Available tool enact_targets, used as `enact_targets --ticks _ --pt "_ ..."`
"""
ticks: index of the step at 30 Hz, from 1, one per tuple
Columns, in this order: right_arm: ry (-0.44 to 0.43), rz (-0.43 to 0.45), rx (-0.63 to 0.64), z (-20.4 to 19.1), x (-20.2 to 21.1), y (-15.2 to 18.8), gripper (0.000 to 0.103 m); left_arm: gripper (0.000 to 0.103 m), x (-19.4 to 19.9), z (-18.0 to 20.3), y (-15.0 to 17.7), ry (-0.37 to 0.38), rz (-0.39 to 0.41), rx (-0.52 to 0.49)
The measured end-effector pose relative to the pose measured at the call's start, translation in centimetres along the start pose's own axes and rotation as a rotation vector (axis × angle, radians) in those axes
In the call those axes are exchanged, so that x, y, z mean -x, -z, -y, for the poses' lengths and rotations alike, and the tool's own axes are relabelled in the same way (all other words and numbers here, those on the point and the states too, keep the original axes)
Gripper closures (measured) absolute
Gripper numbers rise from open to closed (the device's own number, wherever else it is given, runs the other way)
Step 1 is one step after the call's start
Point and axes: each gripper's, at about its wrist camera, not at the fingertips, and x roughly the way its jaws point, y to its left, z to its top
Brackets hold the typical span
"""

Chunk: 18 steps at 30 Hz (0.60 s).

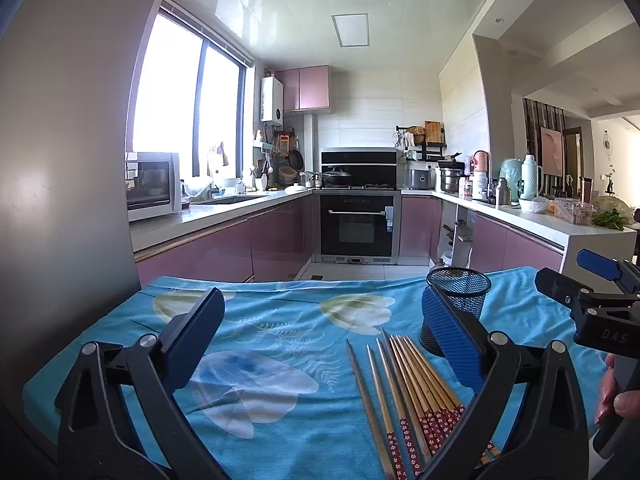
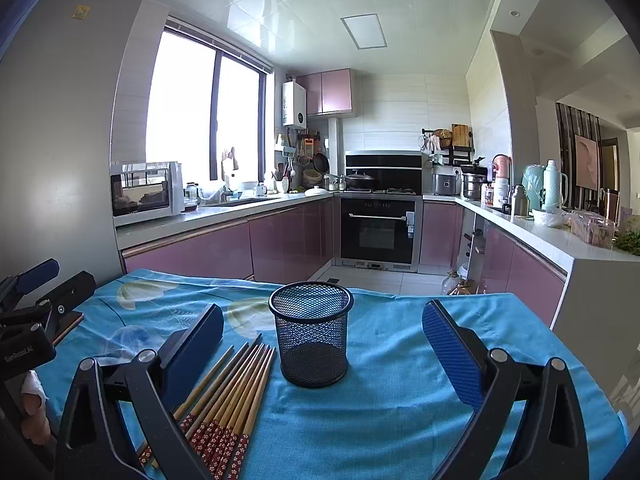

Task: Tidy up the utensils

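Several wooden chopsticks (image 1: 404, 392) with red patterned ends lie side by side on the blue floral cloth (image 1: 280, 340). A black mesh cup (image 2: 311, 334) stands upright and empty just beyond them. My left gripper (image 1: 324, 320) is open above the cloth, with the chopsticks between its fingers toward the right one and the mesh cup (image 1: 458, 300) partly hidden behind that right finger. My right gripper (image 2: 322, 330) is open too, facing the cup, with the chopsticks (image 2: 224, 392) beside its left finger. Neither holds anything.
The cloth-covered table ends at a far edge (image 2: 240, 280); beyond it are the kitchen floor and pink cabinets (image 2: 280, 240). A grey refrigerator side (image 1: 60, 160) stands at the left. The other gripper shows at each view's edge, right gripper (image 1: 600, 312) and left gripper (image 2: 32, 320).
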Motion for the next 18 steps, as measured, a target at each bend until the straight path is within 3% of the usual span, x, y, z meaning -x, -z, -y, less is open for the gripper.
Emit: enact_targets --ticks 18 --pt "0.000 0.000 -0.004 0.00 -0.07 -0.03 0.007 0.006 0.06 0.27 -0.04 0.005 0.003 0.003"
